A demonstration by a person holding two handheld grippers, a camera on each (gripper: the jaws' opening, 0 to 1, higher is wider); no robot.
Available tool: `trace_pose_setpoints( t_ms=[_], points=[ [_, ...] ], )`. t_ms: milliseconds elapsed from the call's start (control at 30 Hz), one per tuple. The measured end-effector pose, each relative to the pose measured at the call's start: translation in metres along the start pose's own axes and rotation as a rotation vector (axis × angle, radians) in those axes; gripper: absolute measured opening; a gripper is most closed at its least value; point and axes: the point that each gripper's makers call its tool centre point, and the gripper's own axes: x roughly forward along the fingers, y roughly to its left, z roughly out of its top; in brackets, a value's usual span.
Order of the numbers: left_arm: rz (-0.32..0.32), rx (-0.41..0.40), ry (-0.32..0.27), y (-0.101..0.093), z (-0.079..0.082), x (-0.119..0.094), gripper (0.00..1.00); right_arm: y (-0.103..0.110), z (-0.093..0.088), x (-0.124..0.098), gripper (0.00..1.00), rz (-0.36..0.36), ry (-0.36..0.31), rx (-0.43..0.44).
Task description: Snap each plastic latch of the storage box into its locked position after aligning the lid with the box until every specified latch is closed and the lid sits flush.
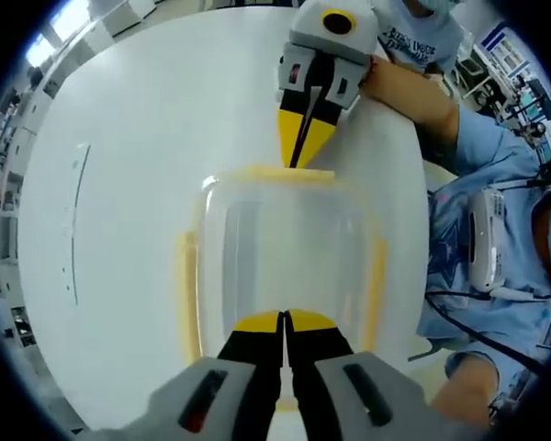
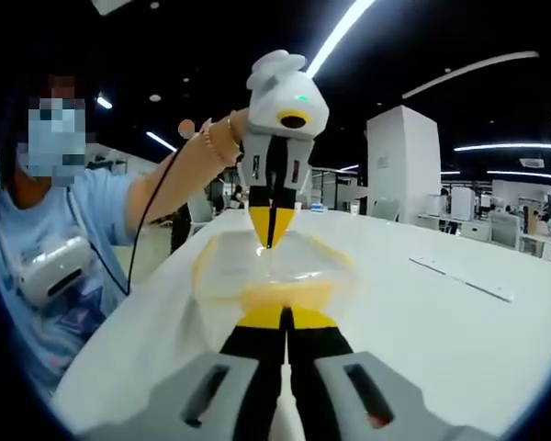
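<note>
A clear storage box with yellow latches sits on the white table, its lid on top. In the left gripper view my left gripper is shut, its yellow tips over the box's near edge. The right gripper comes down from the top, shut, with its tips at the far yellow latch. Side latches lie along the box walls. In the right gripper view my right gripper is shut at the near yellow latch of the box. The left gripper points down at the far side.
A person in a light blue shirt stands at the table's right edge, an arm reaching over it. A pale strip lies on the table away from the box. Bare tabletop surrounds the box on the other sides.
</note>
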Motion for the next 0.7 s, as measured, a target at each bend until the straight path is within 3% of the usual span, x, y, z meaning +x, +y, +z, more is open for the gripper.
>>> trace_pose_setpoints(
  t_ms=[300, 700],
  points=[
    [0.044, 0.002, -0.018, 0.0013, 0.0008, -0.0005, 0.01, -0.0008, -0.0004, -0.0005, 0.0, 0.006, -0.01, 0.005],
    [0.04, -0.011, -0.031, 0.0014, 0.0029, -0.0001, 0.0, 0.0, -0.0004, -0.002, 0.0, 0.003, -0.006, 0.036]
  ],
)
